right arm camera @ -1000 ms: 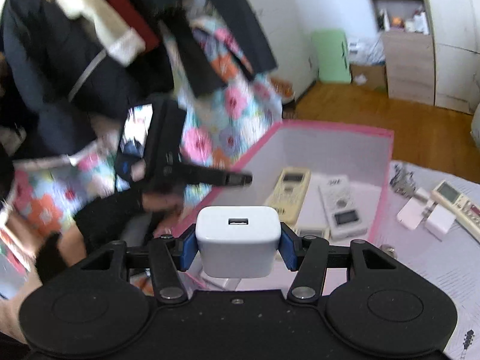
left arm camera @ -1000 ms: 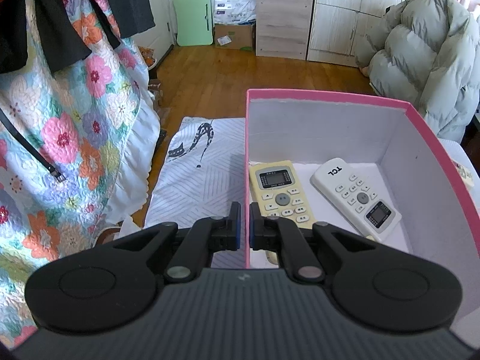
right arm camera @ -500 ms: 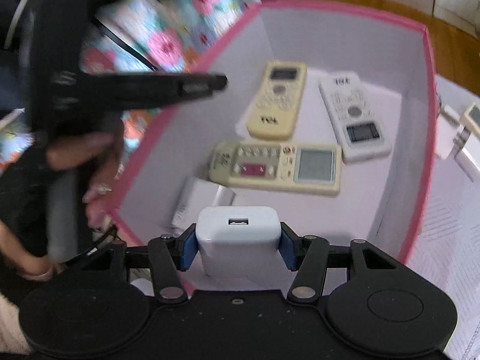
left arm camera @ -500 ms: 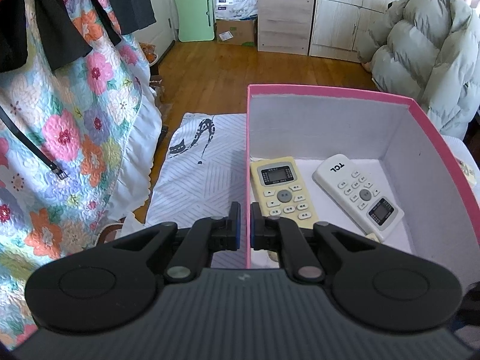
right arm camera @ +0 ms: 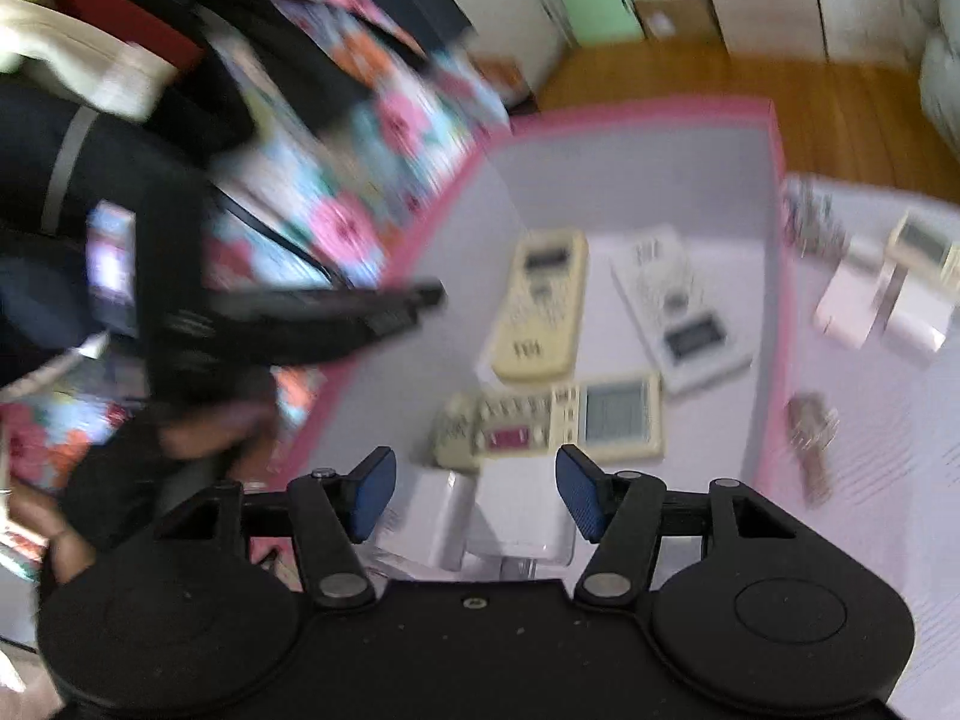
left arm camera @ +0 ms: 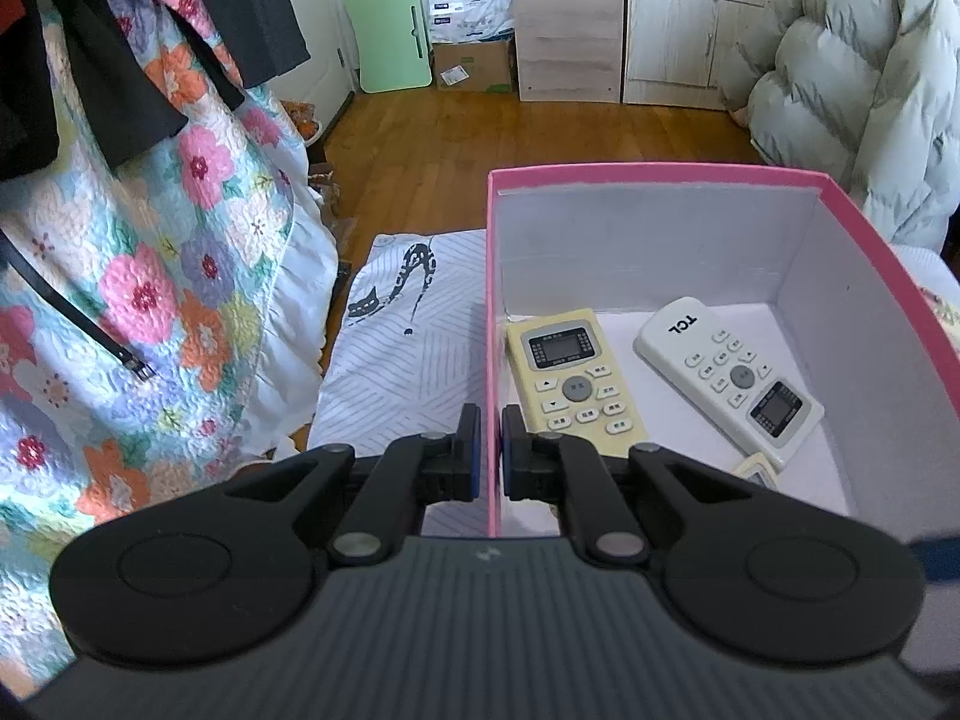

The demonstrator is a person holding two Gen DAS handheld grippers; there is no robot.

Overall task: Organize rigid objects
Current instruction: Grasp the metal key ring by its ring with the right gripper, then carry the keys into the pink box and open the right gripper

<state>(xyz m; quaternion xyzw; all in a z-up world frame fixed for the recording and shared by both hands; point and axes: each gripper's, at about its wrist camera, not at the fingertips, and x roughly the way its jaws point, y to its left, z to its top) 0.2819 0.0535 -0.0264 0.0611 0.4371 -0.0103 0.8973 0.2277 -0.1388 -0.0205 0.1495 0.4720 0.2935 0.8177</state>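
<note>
A pink box [left arm camera: 654,171] with white inside holds a yellow remote [left arm camera: 573,381] and a white TCL remote [left arm camera: 726,375]. My left gripper [left arm camera: 491,450] is shut on the box's left wall [left arm camera: 493,324]. In the blurred right wrist view the box [right arm camera: 774,276] holds three remotes, the nearest a cream one [right arm camera: 558,426] lying crosswise. Two white chargers [right arm camera: 516,510] lie at the near end. My right gripper [right arm camera: 477,495] is open and empty just above them. The left gripper [right arm camera: 420,300] shows at the box's left wall.
A floral quilt [left arm camera: 150,276] hangs at the left. A puffy grey coat [left arm camera: 858,90] is at the back right. On the striped cloth [right arm camera: 888,420] right of the box lie white chargers [right arm camera: 882,318], another remote [right arm camera: 924,243] and a small brownish object [right arm camera: 810,444].
My right gripper opened and let go of the white charger, which now lies in the box's near end beside another. The gripper pulled up and back. My left gripper kept hold of the wall.
</note>
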